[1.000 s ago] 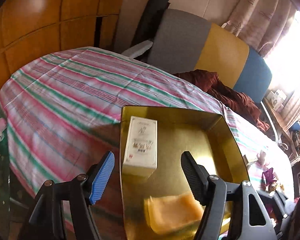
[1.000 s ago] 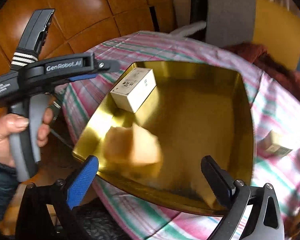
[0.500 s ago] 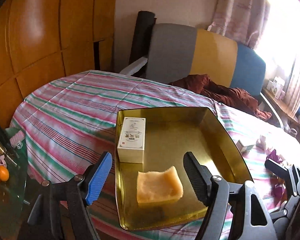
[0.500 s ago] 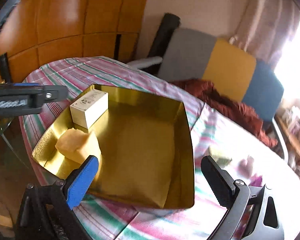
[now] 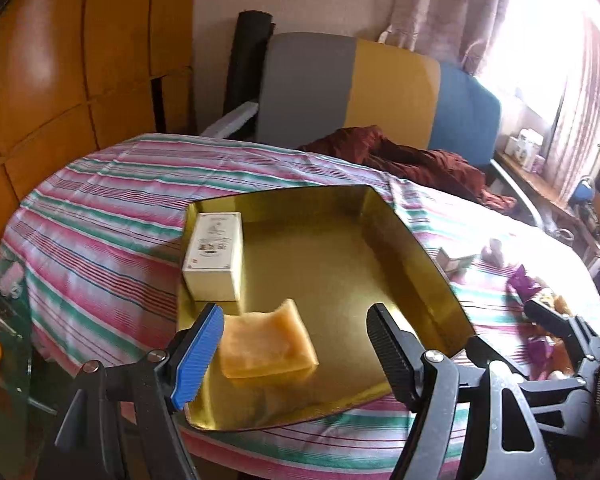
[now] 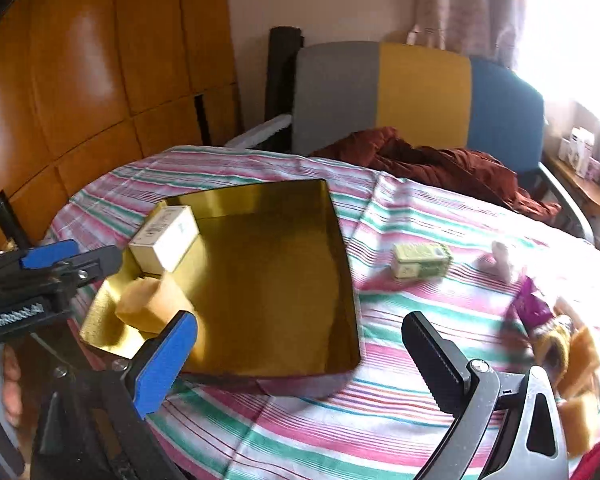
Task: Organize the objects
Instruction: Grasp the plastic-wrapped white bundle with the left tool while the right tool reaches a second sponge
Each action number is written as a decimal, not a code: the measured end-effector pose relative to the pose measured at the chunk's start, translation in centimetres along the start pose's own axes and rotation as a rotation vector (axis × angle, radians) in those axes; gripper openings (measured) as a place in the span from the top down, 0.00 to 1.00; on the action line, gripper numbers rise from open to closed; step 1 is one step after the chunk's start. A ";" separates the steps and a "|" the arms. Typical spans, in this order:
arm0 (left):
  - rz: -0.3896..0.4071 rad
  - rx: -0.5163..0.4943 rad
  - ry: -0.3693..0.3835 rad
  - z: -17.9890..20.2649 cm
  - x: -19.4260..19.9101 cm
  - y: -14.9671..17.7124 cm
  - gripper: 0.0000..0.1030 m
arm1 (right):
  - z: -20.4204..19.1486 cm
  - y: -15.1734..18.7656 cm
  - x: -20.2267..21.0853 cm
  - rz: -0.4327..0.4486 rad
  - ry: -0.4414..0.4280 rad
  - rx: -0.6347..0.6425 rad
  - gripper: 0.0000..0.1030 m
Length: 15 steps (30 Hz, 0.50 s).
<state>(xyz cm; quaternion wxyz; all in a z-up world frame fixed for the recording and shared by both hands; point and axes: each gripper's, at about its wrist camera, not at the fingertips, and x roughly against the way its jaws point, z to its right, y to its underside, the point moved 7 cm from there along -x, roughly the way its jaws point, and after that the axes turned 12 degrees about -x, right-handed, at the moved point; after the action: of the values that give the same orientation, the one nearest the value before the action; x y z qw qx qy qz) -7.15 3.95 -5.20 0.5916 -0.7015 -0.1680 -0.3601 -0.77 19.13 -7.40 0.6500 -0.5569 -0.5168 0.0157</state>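
A gold tray (image 5: 420, 256) sits on the striped tablecloth. Inside it, a white box (image 5: 214, 248) lies along the left wall with a yellow sponge (image 5: 266, 344) just in front of it. My left gripper (image 5: 292, 320) hovers open over the tray's near edge, above the sponge and not touching it. In the right wrist view the tray (image 6: 340, 260), the white box (image 6: 166, 238) and the sponge (image 6: 148, 306) lie to the left. My right gripper (image 6: 298, 320) is open and holds nothing, above the tray's near right corner. A green box (image 6: 420, 260) lies on the cloth right of the tray.
A pink item (image 6: 500, 256), a purple wrapper (image 6: 532, 304) and yellow sponge pieces (image 6: 580, 360) lie at the table's right. A dark red cloth (image 6: 440, 160) is heaped on the grey, yellow and blue chair (image 6: 420, 92) behind. Wooden panels (image 5: 60, 60) stand at the left.
Both grippers have drawn back from the tray. The sponge now lies still in the tray by the white box. The right view has swung right, bringing the green box and wrappers into sight.
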 end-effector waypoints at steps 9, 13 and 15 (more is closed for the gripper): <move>-0.045 -0.056 0.065 2.9 -0.9 0.1 0.27 | 4.0 0.8 0.5 -0.017 0.049 -0.076 0.00; -0.044 -0.080 0.126 4.4 -0.9 -0.3 0.27 | 6.4 0.8 1.2 -0.020 0.079 -0.111 0.00; -0.031 -0.101 0.169 5.7 -0.7 -0.7 0.27 | 7.9 0.7 1.8 -0.016 0.096 -0.131 0.00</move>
<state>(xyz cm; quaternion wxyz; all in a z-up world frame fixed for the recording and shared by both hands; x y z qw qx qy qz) -6.32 9.68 -5.45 0.5619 -0.6949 -0.1099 -0.4350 -4.99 26.00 -7.97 0.6364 -0.5941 -0.4893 -0.0500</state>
